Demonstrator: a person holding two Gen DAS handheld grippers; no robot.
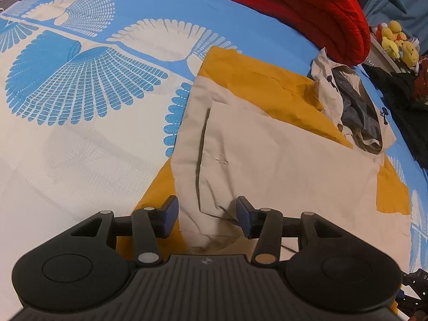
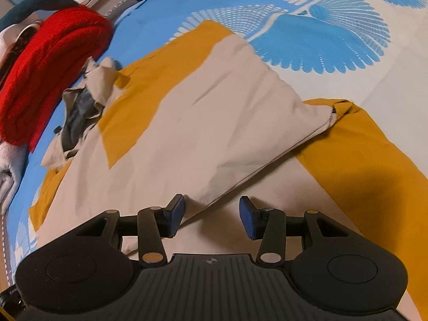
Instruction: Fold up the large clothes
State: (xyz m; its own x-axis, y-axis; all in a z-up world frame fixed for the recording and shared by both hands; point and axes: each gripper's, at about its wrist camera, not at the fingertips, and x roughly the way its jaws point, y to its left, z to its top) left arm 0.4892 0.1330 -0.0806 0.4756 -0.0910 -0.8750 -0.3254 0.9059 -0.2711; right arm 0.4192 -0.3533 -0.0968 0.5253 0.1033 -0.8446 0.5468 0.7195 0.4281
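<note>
Hovering over the jacket (image 1: 281, 160), your left tongs (image 1: 207, 216) gape apart, beige hem bunched between the pads (image 1: 172, 211) but ungripped. Your right tongs (image 2: 211, 216) stand released above a folded flap edge. Jacket lies flat on the bedsheet (image 1: 80, 147); red blanket (image 1: 307, 8) beyond.

Beige/mustard jacket (image 1: 281, 160) lies partly folded & flat on bed, sleeve folded across its body, hood crumpled at far end.
</note>
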